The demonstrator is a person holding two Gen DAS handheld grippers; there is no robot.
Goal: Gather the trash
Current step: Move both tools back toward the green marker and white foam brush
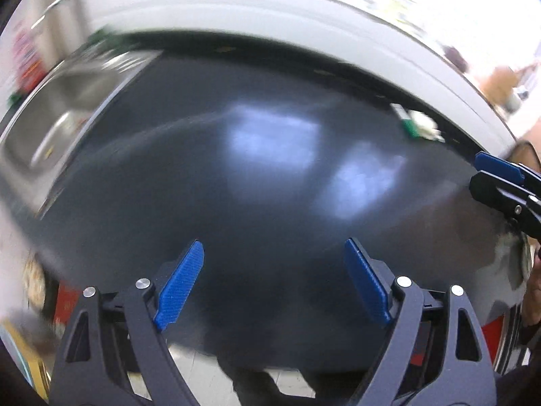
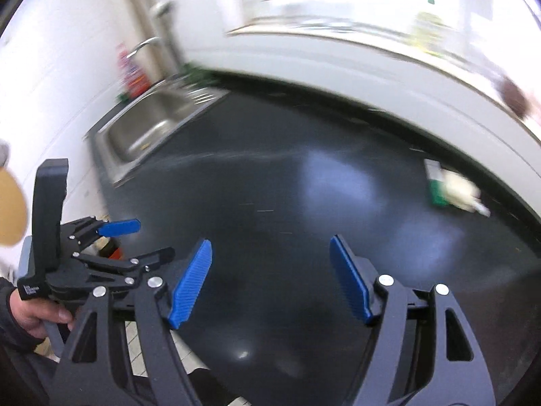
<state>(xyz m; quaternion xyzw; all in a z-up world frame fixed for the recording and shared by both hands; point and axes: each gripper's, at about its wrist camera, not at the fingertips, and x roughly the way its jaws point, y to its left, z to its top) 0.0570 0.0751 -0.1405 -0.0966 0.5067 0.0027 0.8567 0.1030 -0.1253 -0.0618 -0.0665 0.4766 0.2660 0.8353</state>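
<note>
Overhead, in the left wrist view, the left tool hangs above a dark glossy desk, its blue pads spread wide with nothing between them. The picture is smeared by blur. A steel sink is set into the desk at the left. Near the desk's far edge on the right lies the trash, a small heap of green and white scraps close to the pale wall. The right tool enters at the right edge; only its tip shows there.

Next, the right wrist view. The right tool also stands spread, empty, over the same desk. The trash sits far right by the wall, a green packet touching something crumpled and white, well apart from both tools. The sink lies at upper left with a curved tap behind it and a red-labelled bottle beside it; its writing is too blurred to read. At lower left a hand grips the left tool, whose small white label is illegible.
</note>
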